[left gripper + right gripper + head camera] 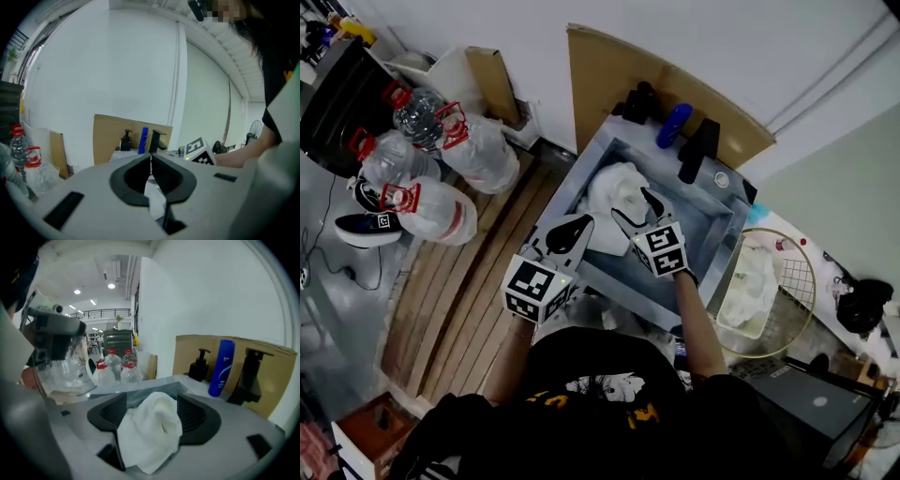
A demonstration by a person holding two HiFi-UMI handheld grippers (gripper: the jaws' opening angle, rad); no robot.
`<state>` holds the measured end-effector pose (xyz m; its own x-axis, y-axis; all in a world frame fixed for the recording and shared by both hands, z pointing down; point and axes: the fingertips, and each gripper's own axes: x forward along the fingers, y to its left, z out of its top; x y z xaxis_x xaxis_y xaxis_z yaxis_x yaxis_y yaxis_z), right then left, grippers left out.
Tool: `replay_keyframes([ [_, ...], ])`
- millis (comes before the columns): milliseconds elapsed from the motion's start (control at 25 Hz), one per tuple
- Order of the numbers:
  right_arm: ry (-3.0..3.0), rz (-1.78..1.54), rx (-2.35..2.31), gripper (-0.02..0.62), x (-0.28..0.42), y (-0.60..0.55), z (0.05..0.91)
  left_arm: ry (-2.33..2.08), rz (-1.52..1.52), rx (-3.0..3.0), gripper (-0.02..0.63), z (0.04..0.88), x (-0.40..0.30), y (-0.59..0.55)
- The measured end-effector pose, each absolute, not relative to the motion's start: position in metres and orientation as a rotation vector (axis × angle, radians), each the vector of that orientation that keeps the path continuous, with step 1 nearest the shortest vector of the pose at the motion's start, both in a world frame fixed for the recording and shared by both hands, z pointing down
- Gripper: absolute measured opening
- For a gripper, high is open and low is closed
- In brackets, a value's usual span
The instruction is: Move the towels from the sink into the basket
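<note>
Right gripper view: right gripper (153,403) stands open around a towel (149,433); left gripper (151,160) pinches a half-hidden white strip (155,198)

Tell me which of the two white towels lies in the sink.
The bunched towel between the right tool's spread jaws, in the grey sink. The other towel lies in the round wire basket beside it.

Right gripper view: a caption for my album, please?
Right gripper, jaws wide apart, straddling a crumpled white towel; blue bottle and black faucet behind.
</note>
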<state>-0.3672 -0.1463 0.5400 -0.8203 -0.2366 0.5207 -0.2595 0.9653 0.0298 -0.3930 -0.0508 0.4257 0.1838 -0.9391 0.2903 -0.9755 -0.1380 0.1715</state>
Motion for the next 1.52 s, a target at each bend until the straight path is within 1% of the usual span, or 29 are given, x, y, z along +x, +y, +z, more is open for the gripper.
replay_keyframes([
  [160,-2.382,0.024,0.352,0.356,-0.385,-0.163,0.601,-1.855,0.159,2.091,0.011,0.436,-0.42,-0.036],
  [240,-2.298,0.014,0.34,0.363,-0.39,-0.169,0.627,-1.86,0.16,2.066,0.011,0.438,-0.429,-0.03],
  [520,-2.219,0.067,0.367,0.358,-0.408,-0.176,0.679,-1.891,0.185,1.988,0.011,0.451,-0.454,-0.008],
  [560,-2.216,0.078,0.383,0.329,-0.41,-0.176,0.681,-1.895,0.187,1.976,0.011,0.453,-0.457,-0.005],
  [600,-2.213,0.082,0.394,0.272,-0.411,-0.175,0.683,-1.898,0.19,1.965,0.011,0.454,-0.46,-0.003],
  [640,-2.21,0.076,0.4,0.235,-0.413,-0.174,0.682,-1.901,0.193,1.956,0.011,0.455,-0.461,-0.002],
  [680,-2.208,0.062,0.403,0.208,-0.413,-0.173,0.68,-1.902,0.195,1.953,0.011,0.456,-0.462,-0.002],
  [800,-2.235,0.031,0.422,0.16,-0.411,-0.17,0.661,-1.893,0.198,1.984,0.011,0.454,-0.457,-0.006],
  [880,-2.29,0.05,0.456,0.149,-0.408,-0.168,0.64,-1.877,0.197,2.013,0.011,0.447,-0.45,-0.011],
  [1080,-2.485,0.124,0.567,0.146,-0.39,-0.162,0.567,-1.838,0.201,2.077,0.011,0.441,-0.434,-0.025],
  [1280,-2.606,0.068,0.617,0.146,-0.359,-0.148,0.501,-1.789,0.196,2.17,0.011,0.423,-0.411,-0.045],
  [1520,-2.678,0.003,0.737,0.147,-0.305,-0.135,0.441,-1.715,0.183,2.287,0.011,0.409,-0.381,-0.066],
])
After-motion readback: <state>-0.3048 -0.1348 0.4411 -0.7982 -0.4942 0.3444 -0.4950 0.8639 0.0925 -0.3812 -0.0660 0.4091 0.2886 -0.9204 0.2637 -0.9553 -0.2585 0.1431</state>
